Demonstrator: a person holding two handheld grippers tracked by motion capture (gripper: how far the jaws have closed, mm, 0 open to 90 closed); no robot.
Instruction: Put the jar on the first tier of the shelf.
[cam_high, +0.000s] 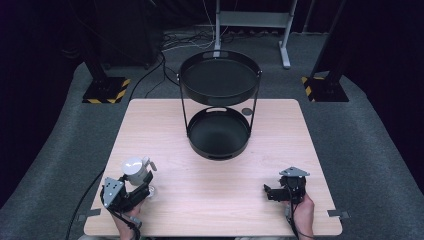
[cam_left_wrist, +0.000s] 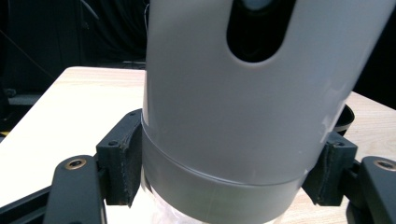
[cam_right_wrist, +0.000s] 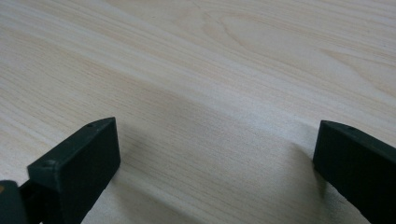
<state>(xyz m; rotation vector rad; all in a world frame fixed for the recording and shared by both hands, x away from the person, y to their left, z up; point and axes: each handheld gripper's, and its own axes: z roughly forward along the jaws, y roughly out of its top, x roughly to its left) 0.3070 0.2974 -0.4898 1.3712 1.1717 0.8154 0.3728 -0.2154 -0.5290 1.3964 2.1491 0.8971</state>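
The left tool (cam_high: 142, 186) is clamping a white bottle (cam_high: 136, 170) near the bench's (cam_high: 165, 125) front-left corner, pads (cam_left_wrist: 122, 163) pressing its sides; bare wood is lying open toward the middle; a black two-tier rack (cam_high: 219, 134) is standing at the back centre; the right tool (cam_high: 274, 192) is resting near the front-right edge, jaws apart over bare wood.

In the left gripper view the white bottle (cam_left_wrist: 233, 107) runs off the top edge, its base cut off below. In the high view the left hand-held gripper (cam_high: 142, 189) hides the bottle's lower part, and the desk (cam_high: 210, 200) loses its near edge to the frame.
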